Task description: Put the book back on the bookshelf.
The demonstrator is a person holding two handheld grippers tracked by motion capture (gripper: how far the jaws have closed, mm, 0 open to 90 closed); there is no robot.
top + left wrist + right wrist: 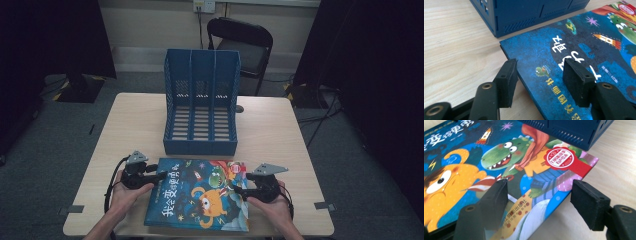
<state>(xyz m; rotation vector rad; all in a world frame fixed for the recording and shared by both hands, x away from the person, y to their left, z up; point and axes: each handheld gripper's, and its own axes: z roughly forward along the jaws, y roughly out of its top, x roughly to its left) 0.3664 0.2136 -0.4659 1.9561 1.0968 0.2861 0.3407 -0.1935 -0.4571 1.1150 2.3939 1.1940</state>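
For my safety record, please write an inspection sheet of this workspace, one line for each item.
Surface: wooden table, bare around the things.
Job's things: picture book lying flat, front cover up; blue file rack upright behind it, its three slots empty.
Clutter: nothing seen.
Grippers: left gripper open across the book's left edge; right gripper open across its right edge.
Cables: black cable looping from the left gripper.
Surroundings: black chair behind the table, grey carpet, dark curtains.

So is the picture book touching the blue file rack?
Apart. In the left gripper view, a strip of bare table separates the picture book's corner from the blue file rack's base.
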